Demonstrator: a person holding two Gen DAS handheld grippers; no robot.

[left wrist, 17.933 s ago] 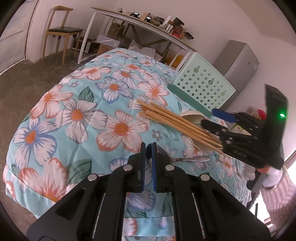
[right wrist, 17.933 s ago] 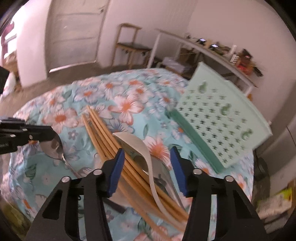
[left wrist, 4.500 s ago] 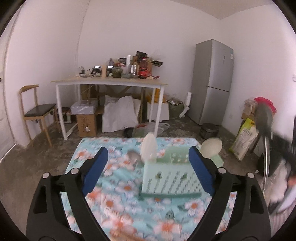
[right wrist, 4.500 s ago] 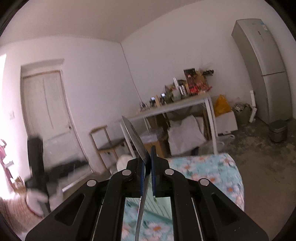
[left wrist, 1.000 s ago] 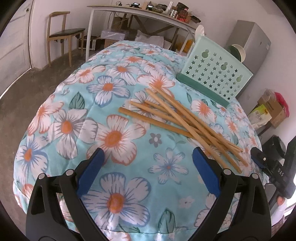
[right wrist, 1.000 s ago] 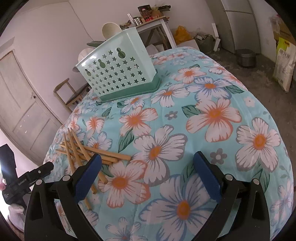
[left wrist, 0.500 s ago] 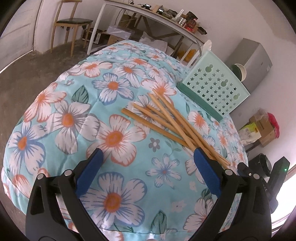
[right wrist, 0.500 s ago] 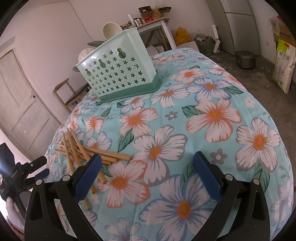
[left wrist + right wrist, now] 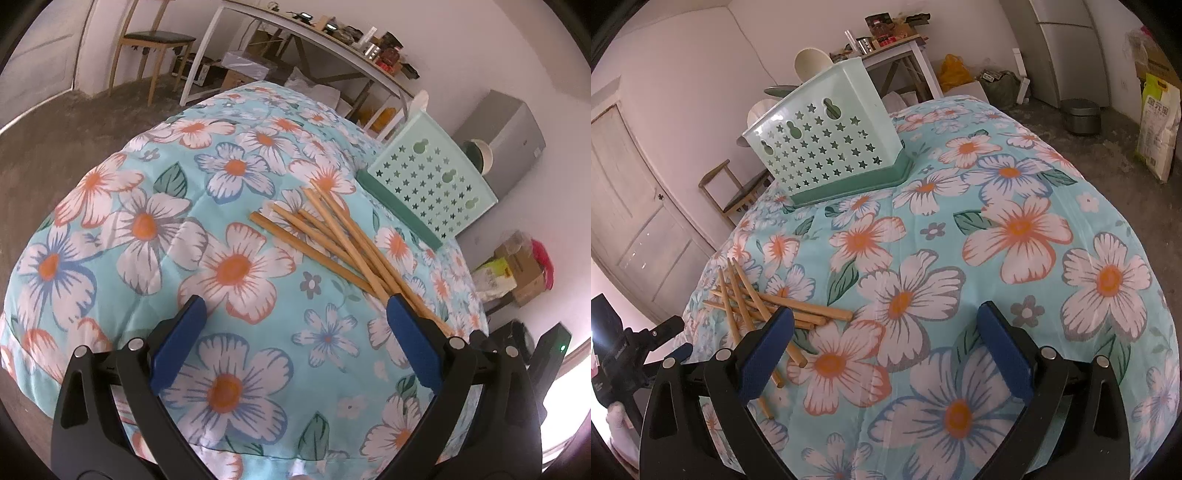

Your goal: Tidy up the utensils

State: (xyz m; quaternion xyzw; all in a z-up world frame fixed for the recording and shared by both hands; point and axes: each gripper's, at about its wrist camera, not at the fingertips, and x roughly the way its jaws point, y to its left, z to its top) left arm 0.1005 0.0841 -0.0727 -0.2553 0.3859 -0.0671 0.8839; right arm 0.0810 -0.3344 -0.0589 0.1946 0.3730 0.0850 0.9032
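Observation:
Several wooden chopsticks lie crossed in a loose pile on the floral quilt. They also show in the right wrist view. A mint green utensil basket with star holes stands beyond them, with spoon heads sticking out of its top. My left gripper is open and empty, low over the quilt with its right finger beside the chopsticks' near ends. My right gripper is open and empty over the quilt, to the right of the pile.
The quilt drops off at its near and side edges. A wooden chair and a cluttered white table stand beyond. A grey fridge is at the right. A rice sack and a pot sit on the floor.
My left gripper has moved closer to the chopsticks, whose near ends now reach its right finger. The right gripper has barely moved.

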